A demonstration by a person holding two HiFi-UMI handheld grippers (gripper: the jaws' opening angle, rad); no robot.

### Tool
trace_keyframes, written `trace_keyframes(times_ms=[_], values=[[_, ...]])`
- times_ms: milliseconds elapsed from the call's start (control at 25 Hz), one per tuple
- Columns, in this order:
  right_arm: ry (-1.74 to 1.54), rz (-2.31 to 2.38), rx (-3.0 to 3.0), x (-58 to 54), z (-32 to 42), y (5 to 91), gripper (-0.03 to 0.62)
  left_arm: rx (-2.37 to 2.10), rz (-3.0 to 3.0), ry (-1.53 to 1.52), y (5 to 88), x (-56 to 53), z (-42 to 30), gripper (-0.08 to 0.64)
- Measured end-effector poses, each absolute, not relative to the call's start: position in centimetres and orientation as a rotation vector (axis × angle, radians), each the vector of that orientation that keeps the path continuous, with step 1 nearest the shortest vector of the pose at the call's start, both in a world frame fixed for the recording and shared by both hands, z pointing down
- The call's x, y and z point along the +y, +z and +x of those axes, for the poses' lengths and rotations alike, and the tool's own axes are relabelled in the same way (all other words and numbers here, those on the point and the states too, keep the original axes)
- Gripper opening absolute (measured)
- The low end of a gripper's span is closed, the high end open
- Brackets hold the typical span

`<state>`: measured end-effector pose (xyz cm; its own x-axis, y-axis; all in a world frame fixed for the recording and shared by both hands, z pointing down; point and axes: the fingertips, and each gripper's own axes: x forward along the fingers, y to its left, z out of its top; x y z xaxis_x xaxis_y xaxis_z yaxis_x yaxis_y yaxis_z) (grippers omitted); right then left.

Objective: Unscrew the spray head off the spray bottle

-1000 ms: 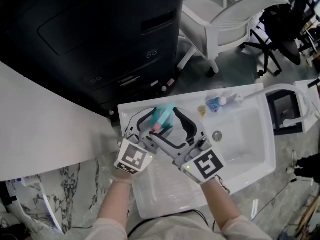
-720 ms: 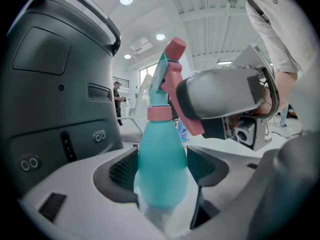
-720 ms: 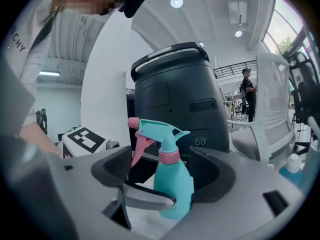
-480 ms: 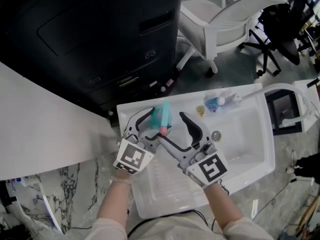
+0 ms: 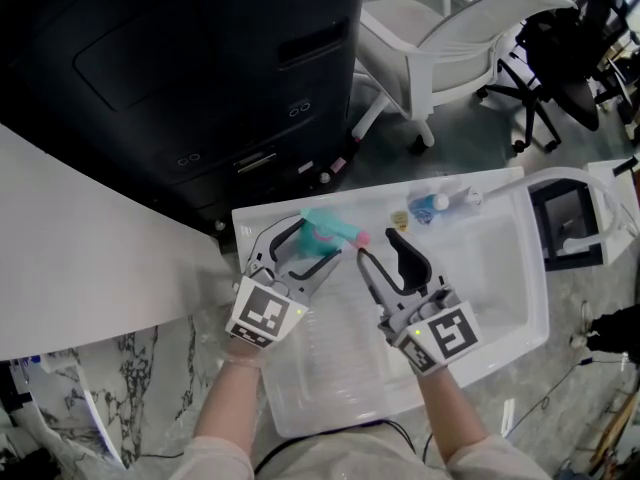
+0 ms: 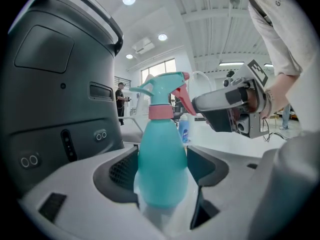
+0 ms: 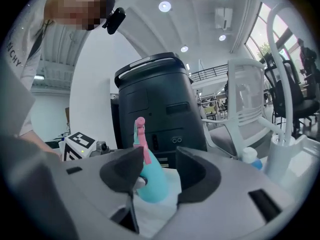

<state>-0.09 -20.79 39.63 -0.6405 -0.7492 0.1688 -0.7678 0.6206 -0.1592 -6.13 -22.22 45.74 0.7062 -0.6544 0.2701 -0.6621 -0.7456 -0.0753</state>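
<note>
A teal spray bottle (image 5: 322, 226) with a pink collar and pink trigger stands upright between the jaws of my left gripper (image 5: 312, 244), which is shut on its body (image 6: 162, 164). The teal spray head (image 6: 161, 86) sits on the neck. My right gripper (image 5: 383, 250) is a little to the right of the bottle, apart from it. Its jaws have just been closing, and nothing is between them. In the right gripper view the bottle (image 7: 151, 184) and its pink trigger (image 7: 141, 139) show beyond the jaws of the right gripper (image 7: 160, 171).
Both grippers hover over a white sink basin (image 5: 500, 268) with a drain (image 5: 434, 271). A small blue-capped bottle (image 5: 432, 206) lies on its far rim. A tall black machine (image 5: 200, 68) stands behind, a white chair (image 5: 440, 48) beside it.
The right gripper has drawn away to the right of the bottle and its jaws have narrowed. The pink tip of the spray head now points further right. The left gripper has stayed put.
</note>
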Motion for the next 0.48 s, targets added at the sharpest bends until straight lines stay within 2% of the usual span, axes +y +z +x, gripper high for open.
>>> trace_keyframes(times_ms=[280, 480], values=[[0.293, 1.364, -2.738, -23.3, 0.1, 39.4, 0.148, -1.111, 2.874, 0.427, 45.7, -22.2, -6.1, 0.31], [0.286, 1.397, -2.73, -24.6, -0.1, 39.3, 0.147, -1.114, 2.871, 0.42, 45.8, -22.3, -6.1, 0.31]])
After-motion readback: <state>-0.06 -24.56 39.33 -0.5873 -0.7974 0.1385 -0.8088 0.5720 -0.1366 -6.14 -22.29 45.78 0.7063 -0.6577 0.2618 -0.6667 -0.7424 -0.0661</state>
